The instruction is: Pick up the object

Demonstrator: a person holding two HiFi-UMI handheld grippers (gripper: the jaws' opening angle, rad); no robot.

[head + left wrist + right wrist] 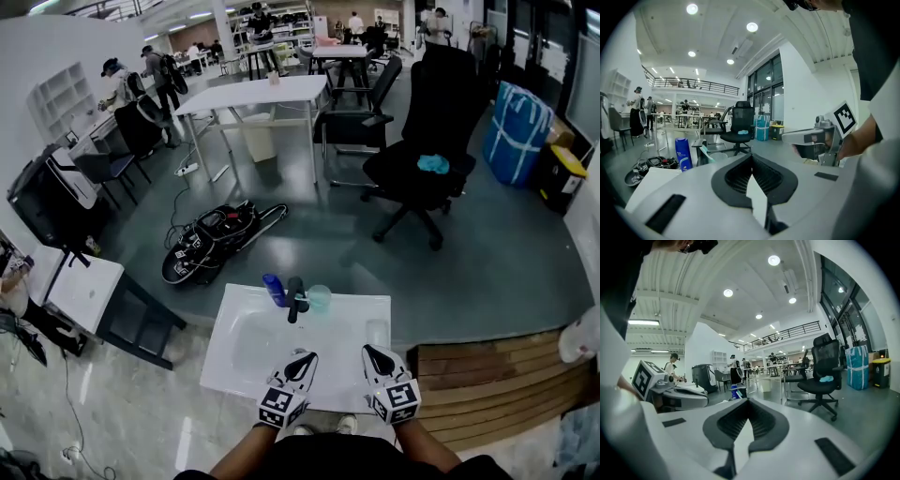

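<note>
A white table carries a blue bottle, a dark upright tool and a pale green cup along its far edge. A clear glass stands at its right side. My left gripper hovers over the near middle of the table, jaws shut and empty. My right gripper is beside it, just short of the clear glass, also shut and empty. In the left gripper view the closed left gripper points past the blue bottle. The right gripper shows its pads together.
A black office chair with a teal cloth stands beyond the table. A black bag lies on the floor to the far left. A low white table is at the left, wooden boards at the right. People work at desks far back.
</note>
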